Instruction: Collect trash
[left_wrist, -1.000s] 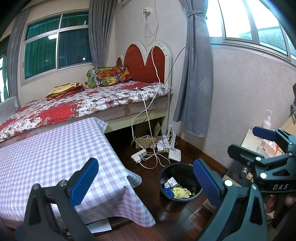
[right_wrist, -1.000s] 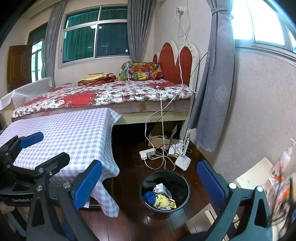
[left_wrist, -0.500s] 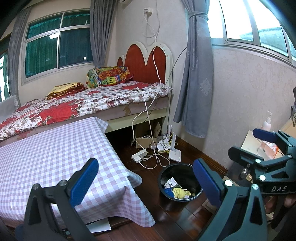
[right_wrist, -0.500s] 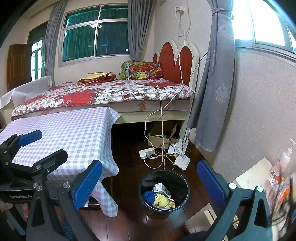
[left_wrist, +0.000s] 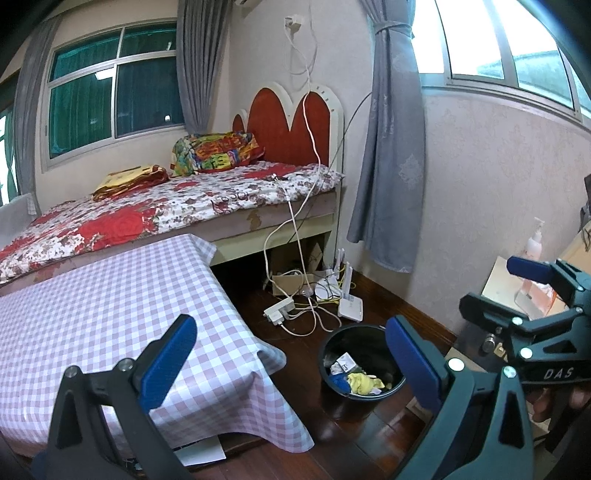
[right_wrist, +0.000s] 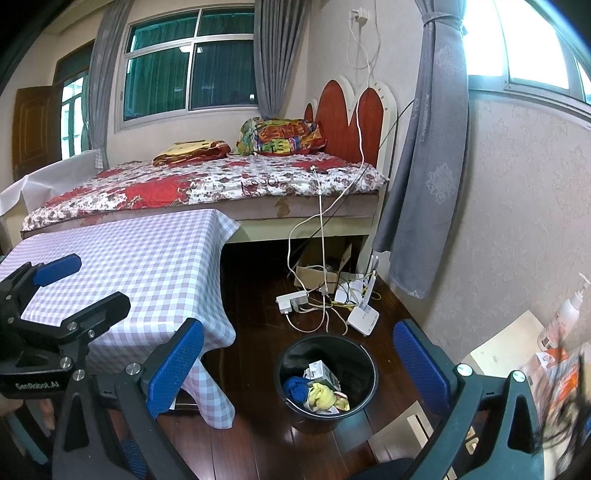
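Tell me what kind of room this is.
A bedroom in a home, most likely: a bed with a heart-shaped headboard, curtained windows, and a black trash bin on the wood floor.

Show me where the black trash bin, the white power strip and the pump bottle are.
black trash bin (right_wrist: 364, 354): right wrist view, right inner wall.
white power strip (right_wrist: 291, 300): right wrist view, top face.
pump bottle (left_wrist: 533, 245): left wrist view, bottle body.

Right gripper (left_wrist: 532, 284) body, seen from the left wrist: white letters "DAS", with anything further cut off by the frame edge.
Left gripper (right_wrist: 62, 280) body, seen from the right wrist: white print "GenRobot.AI".
Small box in the bin (right_wrist: 325, 373): dark print there, too small to read.
Pump bottle (right_wrist: 565, 314) label: unreadable.
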